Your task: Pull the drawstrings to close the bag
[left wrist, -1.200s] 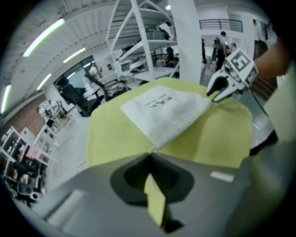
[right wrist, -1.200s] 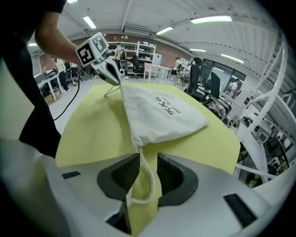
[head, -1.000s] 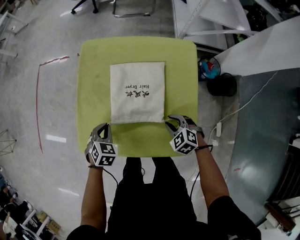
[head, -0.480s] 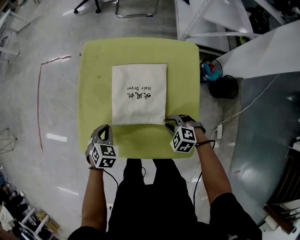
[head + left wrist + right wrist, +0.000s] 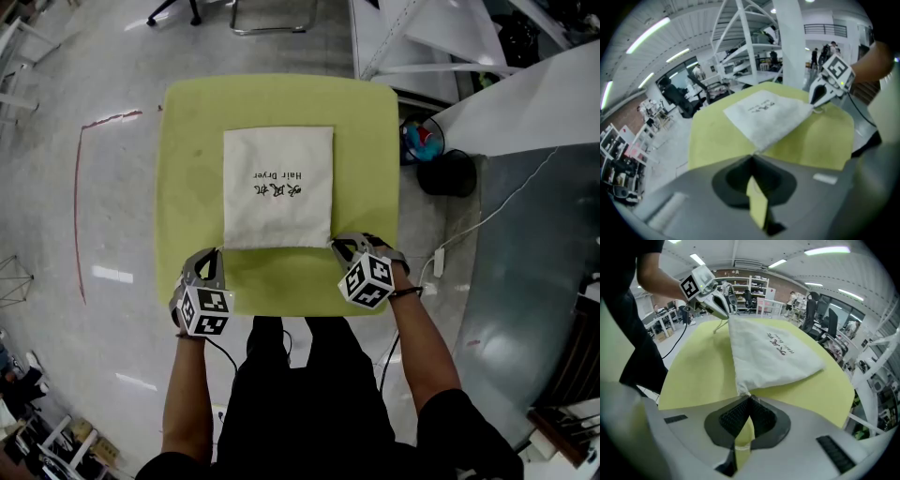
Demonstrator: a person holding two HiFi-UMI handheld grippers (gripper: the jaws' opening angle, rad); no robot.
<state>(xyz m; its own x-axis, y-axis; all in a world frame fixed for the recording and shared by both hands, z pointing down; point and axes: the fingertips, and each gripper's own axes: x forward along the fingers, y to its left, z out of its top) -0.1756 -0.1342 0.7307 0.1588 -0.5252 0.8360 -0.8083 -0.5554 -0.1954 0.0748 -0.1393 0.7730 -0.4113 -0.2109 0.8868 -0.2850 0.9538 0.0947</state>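
Closing just now, the jaws of the right gripper (image 5: 338, 246) pinch the right drawstring (image 5: 749, 394) at the bag's lower-right corner. On the green table (image 5: 187, 169), mid-frame, the white hair dryer bag (image 5: 277, 187) lies flat. The left gripper (image 5: 215, 255) is clamped on the left drawstring (image 5: 721, 326), lower left.

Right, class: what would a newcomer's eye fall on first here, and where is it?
The white bag stands out first, lying flat in the middle of the yellow-green table. Next come the two grippers at its near edge. The left gripper is shut on the near left corner, and the right gripper, whose fingers have just been closing, pinches the near right corner.
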